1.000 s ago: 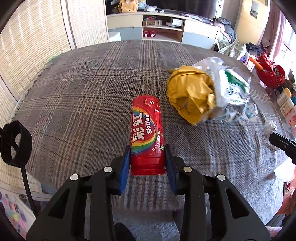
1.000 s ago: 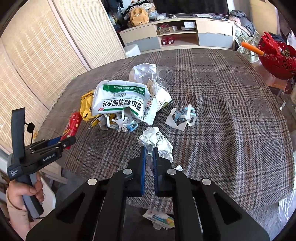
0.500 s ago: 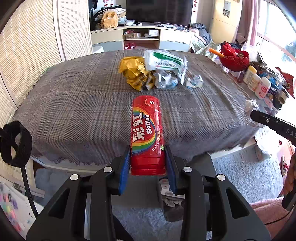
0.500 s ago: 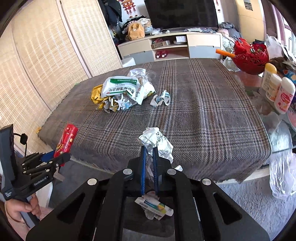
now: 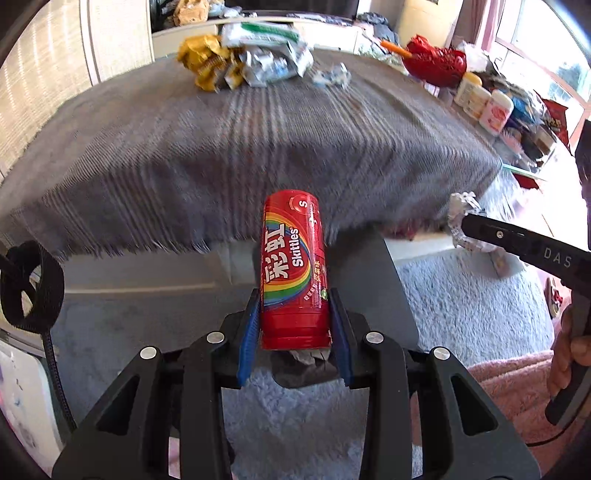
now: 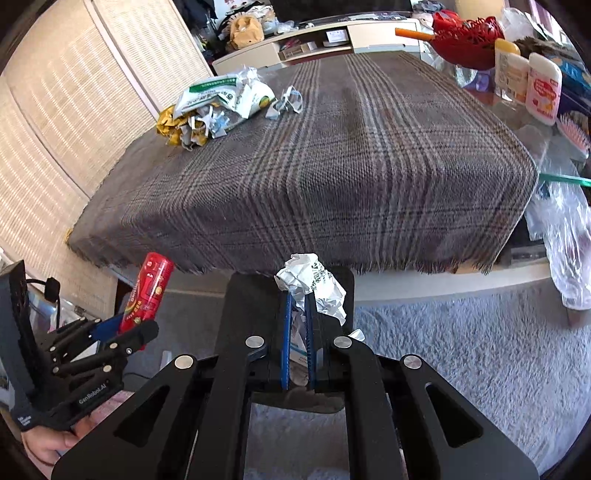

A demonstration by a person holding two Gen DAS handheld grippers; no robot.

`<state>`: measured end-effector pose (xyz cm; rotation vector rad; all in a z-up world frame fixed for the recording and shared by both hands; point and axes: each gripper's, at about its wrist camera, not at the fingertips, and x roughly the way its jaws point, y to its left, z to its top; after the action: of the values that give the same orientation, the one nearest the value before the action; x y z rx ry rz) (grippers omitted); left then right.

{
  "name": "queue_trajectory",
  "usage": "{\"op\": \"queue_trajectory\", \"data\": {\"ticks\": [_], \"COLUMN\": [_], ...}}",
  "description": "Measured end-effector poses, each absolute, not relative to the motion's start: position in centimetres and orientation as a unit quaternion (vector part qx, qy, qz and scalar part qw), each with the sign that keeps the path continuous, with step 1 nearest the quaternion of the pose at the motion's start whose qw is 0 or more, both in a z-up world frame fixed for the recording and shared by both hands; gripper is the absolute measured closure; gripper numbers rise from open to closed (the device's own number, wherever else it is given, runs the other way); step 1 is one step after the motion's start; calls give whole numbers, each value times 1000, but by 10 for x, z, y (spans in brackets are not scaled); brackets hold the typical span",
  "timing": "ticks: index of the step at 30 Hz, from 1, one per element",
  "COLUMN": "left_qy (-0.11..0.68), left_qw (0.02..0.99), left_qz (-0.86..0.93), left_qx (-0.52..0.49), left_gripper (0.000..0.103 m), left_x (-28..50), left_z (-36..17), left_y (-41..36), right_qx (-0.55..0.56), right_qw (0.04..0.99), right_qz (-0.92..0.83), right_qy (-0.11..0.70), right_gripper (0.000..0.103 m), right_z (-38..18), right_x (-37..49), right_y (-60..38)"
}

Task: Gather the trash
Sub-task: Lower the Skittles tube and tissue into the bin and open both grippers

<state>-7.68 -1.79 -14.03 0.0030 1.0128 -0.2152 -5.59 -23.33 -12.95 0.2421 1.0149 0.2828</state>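
Note:
My left gripper (image 5: 293,314) is shut on a red Skittles tube (image 5: 293,269), held off the table over a dark bin (image 5: 373,280) on the floor. The tube also shows in the right wrist view (image 6: 147,291). My right gripper (image 6: 298,314) is shut on a crumpled white paper (image 6: 314,282), held above the same bin (image 6: 255,295) in front of the table edge. The paper also shows in the left wrist view (image 5: 460,221). A pile of wrappers (image 6: 218,107) lies at the far left of the plaid-covered table (image 6: 332,166).
A small torn wrapper (image 6: 286,103) lies beside the pile. Bottles (image 6: 528,81) and a red basket (image 6: 465,33) stand at the right on a glass table. A plastic bag (image 6: 569,236) hangs at the right. Grey carpet (image 6: 461,350) covers the floor.
Both grippers have pulled back from the table and lowered over the bin, each still holding its item. The table now lies farther ahead and higher in both views.

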Motion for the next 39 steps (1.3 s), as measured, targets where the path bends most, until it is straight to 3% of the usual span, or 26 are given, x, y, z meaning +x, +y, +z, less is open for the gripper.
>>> {"op": "queue_trajectory", "data": {"ticks": [15,25,30,31,32,33,36,37,38,39], "left_qy": [556,564,564,563,562,560,555,554,552,551], "left_qw": [819,815,816,817,818,819,824,825,826,827], "left_qz": [-137,-135,-126,-125,-124,-122,-115,-114,-112,-111], "left_qx": [-11,-5,-8,-8,-9,-10,-7,-7,-7,-6], "left_gripper": [70,69,54,53,51,49,43,42,39,36], "left_x": [-67,-63,-62,-63,-63,-64,-66,-67,-68,-69], "left_z": [-221,-230,-228,-227,-225,-224,-220,-218,-217,-216], "left_y": [-41,-45,-38,-37,-35,-34,-29,-27,-25,-24], "right_qx": [130,149,155,156,156,154,150,148,145,141], "right_qw": [809,804,805,806,807,810,815,817,820,823], "right_qz": [129,121,112,112,111,110,106,102,97,91], "right_qy": [558,562,562,560,558,555,549,547,545,542], "right_gripper": [94,91,88,75,54,49,48,40,27,21], "right_z": [-203,-208,-207,-205,-205,-203,-198,-197,-195,-193], "right_x": [-47,-40,-38,-39,-39,-40,-40,-41,-41,-42], "right_y": [-202,-206,-210,-210,-209,-209,-210,-211,-212,-213]}}
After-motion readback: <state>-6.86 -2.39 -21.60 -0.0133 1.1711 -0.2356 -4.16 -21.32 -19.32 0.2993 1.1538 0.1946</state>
